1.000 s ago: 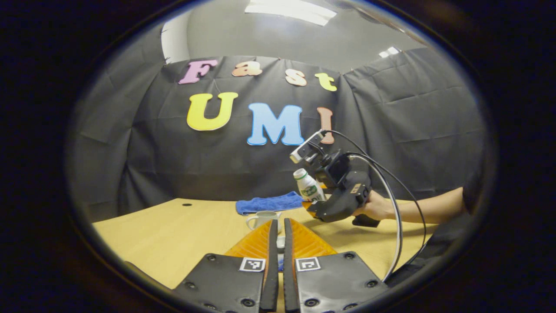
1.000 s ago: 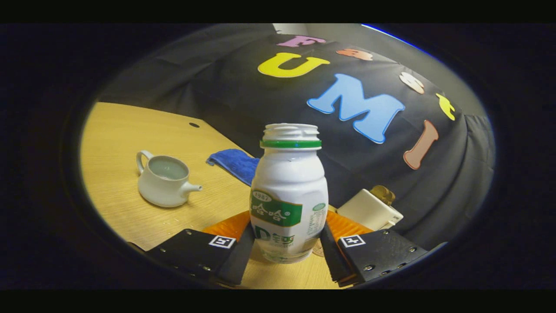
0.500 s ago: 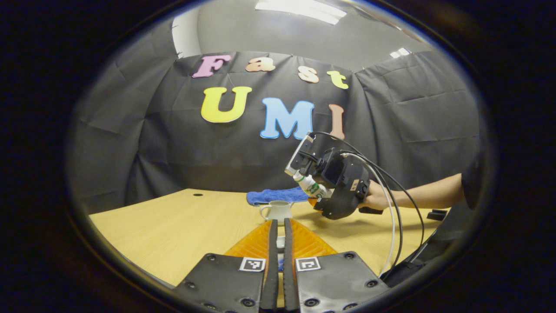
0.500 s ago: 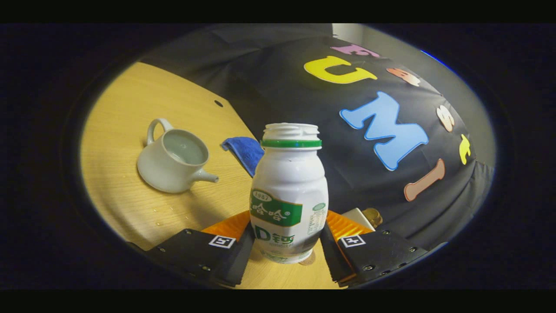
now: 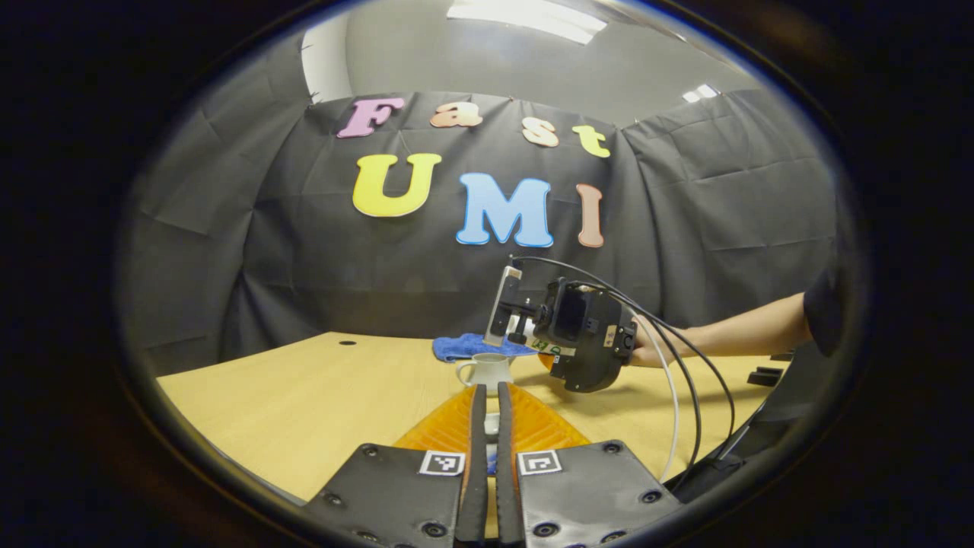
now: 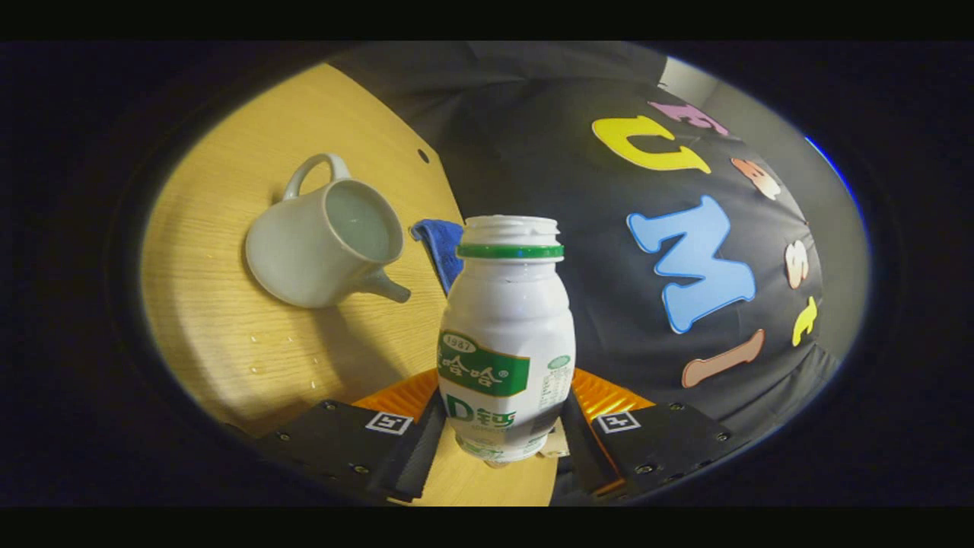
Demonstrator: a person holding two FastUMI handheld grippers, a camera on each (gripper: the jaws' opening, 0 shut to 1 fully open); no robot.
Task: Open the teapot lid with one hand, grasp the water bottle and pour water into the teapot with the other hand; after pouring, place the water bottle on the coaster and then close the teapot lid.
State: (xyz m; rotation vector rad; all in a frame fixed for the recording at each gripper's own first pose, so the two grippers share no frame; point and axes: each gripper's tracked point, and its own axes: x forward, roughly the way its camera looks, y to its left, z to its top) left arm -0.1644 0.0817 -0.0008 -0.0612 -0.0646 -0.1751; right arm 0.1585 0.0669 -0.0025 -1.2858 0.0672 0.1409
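In the right gripper view, the right claw (image 6: 502,438) is clamped on the water bottle (image 6: 506,339), one finger pressed against each side of its lower body. The bottle's mouth is uncapped. At ten o'clock from the bottle, the teapot (image 6: 327,236) sits on the tabletop (image 6: 221,304) with its lid off, its spout aimed toward the bottle. Small water drops dot the wood below it, and a blue cloth (image 6: 441,247) peeks out beyond the spout.

The left gripper view shows what the other cannot: the right gripper from outside, held by a hand (image 5: 647,354), tipped toward the teapot (image 5: 487,371) at its eight o'clock. Here the left claw (image 5: 487,426) has its fingers together around a small pale object, too hidden between them to identify. The blue cloth (image 5: 472,346) lies behind the teapot.
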